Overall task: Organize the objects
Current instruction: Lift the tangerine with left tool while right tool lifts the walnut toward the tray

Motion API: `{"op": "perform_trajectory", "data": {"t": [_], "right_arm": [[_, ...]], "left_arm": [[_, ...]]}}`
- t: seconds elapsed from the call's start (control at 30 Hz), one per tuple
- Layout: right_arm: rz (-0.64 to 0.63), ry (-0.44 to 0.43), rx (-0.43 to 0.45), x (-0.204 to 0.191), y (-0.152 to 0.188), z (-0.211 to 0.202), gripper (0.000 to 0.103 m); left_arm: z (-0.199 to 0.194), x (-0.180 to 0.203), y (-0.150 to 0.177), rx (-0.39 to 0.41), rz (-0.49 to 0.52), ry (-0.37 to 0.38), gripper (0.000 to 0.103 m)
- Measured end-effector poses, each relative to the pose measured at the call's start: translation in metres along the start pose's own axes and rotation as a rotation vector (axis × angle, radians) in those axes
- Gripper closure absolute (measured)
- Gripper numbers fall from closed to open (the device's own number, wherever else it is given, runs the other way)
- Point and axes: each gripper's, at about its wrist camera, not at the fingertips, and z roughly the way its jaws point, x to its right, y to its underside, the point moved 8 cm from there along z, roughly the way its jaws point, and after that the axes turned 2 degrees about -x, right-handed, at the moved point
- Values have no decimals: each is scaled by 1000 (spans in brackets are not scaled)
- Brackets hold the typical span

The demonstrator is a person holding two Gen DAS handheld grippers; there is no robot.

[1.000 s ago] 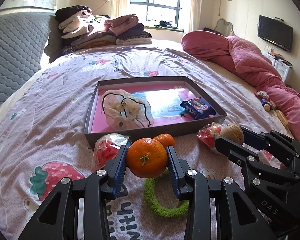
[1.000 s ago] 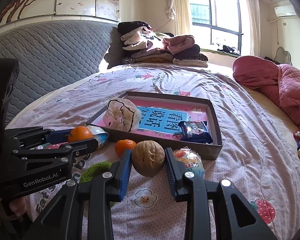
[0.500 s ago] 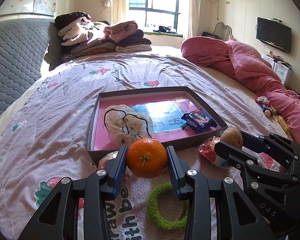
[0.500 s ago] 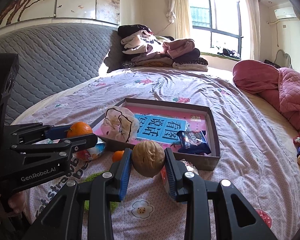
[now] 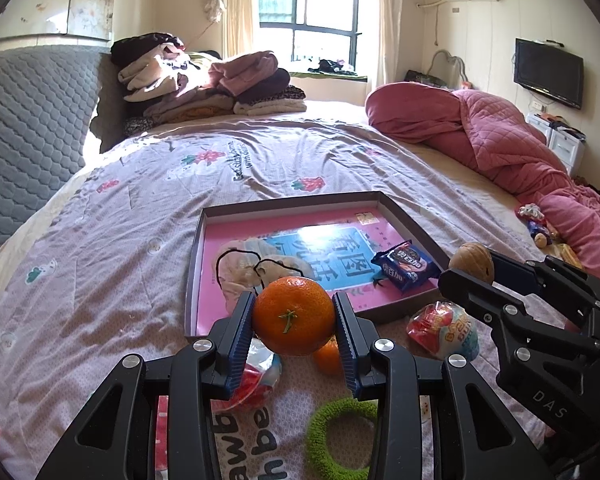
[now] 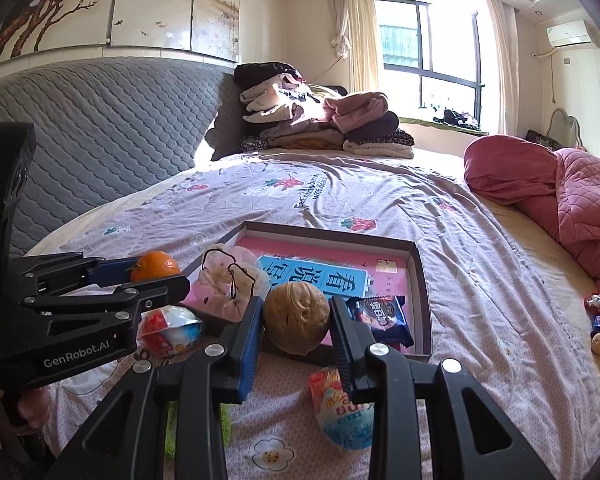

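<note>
Left tool (image 5: 294, 316) clamped on round orange mandarin (image 5: 294, 315), pads at its 3 and 9 o'clock, held above bed near shallow brown cardboard tray (image 5: 414, 227). Soft, light fruit; bruises if squeezed, so grip across the widest girth. Right tool (image 6: 297, 320) closed tight on hard tan walnut (image 6: 297, 318), over the tray's near rim. Rigid, ridged shell, light, little slip risk.
</note>
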Motion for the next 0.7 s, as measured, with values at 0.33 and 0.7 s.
{"op": "perform_trajectory", "data": {"t": [0.33,0.7], "right_arm": [[-13,3,29,3,-19,3,70],[-18,8,45,4,-31,11,70]], "left_arm": [[5,-9,-14,12,-3,-14,63],[11,-16,-29,30,-7,-21,63]]}}
